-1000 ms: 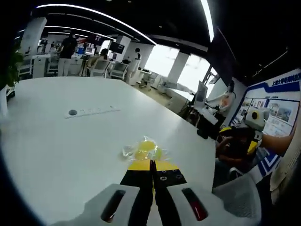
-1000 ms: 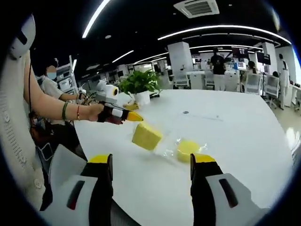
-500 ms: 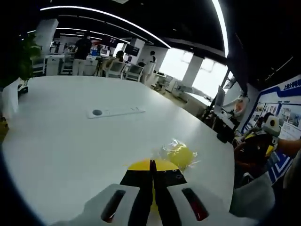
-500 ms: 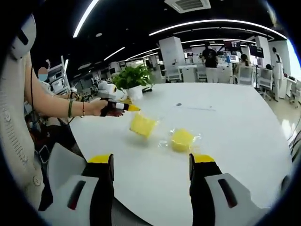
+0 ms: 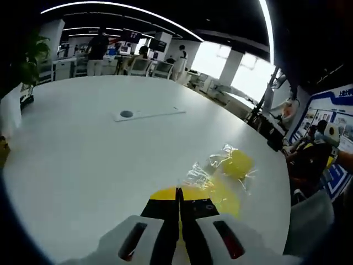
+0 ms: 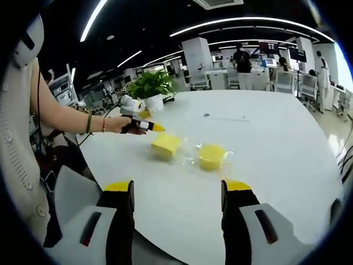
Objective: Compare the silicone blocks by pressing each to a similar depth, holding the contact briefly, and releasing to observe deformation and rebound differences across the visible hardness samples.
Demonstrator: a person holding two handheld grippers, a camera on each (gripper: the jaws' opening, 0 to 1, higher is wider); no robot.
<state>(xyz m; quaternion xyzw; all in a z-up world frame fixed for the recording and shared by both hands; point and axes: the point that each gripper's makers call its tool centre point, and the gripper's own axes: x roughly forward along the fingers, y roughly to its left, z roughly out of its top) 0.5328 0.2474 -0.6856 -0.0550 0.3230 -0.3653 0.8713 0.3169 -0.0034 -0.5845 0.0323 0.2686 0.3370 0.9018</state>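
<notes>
Two yellow silicone blocks in clear plastic wrap lie on the white table. In the right gripper view the left block lies flat, and the second block sits just right of it. My left gripper, held by a hand, is shut with its yellow tips at the left block's upper corner. In the left gripper view that gripper is shut with its tips at the wrap's edge; whether wrap is pinched is unclear. The near block lies just right of it, the other block farther off. My right gripper hangs open, short of both blocks.
A person's forearm with bracelets reaches in from the left. A potted plant stands at the table's far left corner. A thin white strip with a dark round spot lies mid-table. Desks, chairs and people stand beyond the table.
The left block, tilted up under the left gripper's tips a second ago, now lies flat on the table. Both cameras have shifted; the right gripper stays open.
</notes>
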